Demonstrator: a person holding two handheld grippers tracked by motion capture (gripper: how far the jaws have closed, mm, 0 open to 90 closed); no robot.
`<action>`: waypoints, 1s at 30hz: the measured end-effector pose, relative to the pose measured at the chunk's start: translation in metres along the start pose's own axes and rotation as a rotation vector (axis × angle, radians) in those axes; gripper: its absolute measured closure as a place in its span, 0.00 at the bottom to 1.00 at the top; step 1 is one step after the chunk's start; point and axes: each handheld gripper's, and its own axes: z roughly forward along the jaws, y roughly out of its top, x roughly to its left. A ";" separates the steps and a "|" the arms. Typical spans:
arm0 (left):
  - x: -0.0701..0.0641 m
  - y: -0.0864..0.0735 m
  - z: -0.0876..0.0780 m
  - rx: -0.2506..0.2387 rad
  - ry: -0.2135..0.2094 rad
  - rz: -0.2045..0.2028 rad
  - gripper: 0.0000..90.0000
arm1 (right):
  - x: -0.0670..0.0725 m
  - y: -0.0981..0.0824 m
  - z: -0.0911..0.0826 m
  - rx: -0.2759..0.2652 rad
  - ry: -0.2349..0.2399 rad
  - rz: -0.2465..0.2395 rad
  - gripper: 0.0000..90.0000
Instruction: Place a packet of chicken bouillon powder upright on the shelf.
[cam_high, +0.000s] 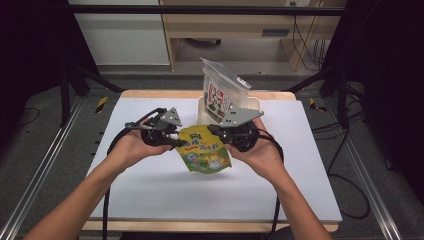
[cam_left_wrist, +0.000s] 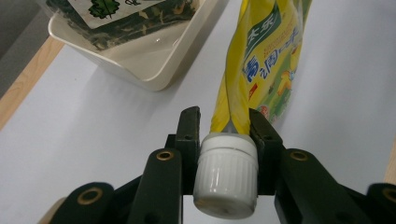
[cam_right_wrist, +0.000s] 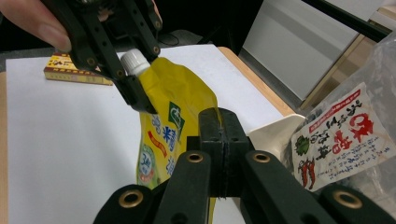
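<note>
A yellow spout pouch (cam_high: 204, 152) with blue and green print hangs a little above the white mat, held between my two grippers. My left gripper (cam_high: 180, 142) comes in from the left, its jaws standing on either side of the pouch's white ribbed cap (cam_left_wrist: 226, 175) and pressing on it. In the left gripper view the pouch (cam_left_wrist: 266, 60) stretches away from that gripper (cam_left_wrist: 224, 119). My right gripper (cam_high: 214, 130) is shut on the pouch's upper right edge. In the right gripper view its jaws (cam_right_wrist: 219, 116) are closed together in front of the pouch (cam_right_wrist: 173, 116).
A cream plastic tub (cam_high: 252, 103) stands at the back of the mat, holding a clear bag (cam_high: 222, 87) with a red-and-green printed label. A small yellow and red box (cam_right_wrist: 77, 74) lies on the mat behind the left hand. The mat (cam_high: 150, 185) covers a wooden table.
</note>
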 end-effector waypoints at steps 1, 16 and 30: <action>0.000 0.001 -0.001 0.006 0.003 0.010 0.77 | -0.001 -0.001 0.000 0.002 0.003 0.000 1.00; -0.004 0.001 0.003 0.031 0.026 0.064 0.77 | -0.002 -0.016 0.006 0.080 0.039 -0.002 0.98; -0.007 0.003 0.005 0.034 0.026 0.088 0.77 | -0.006 -0.020 0.006 0.128 0.064 -0.036 0.74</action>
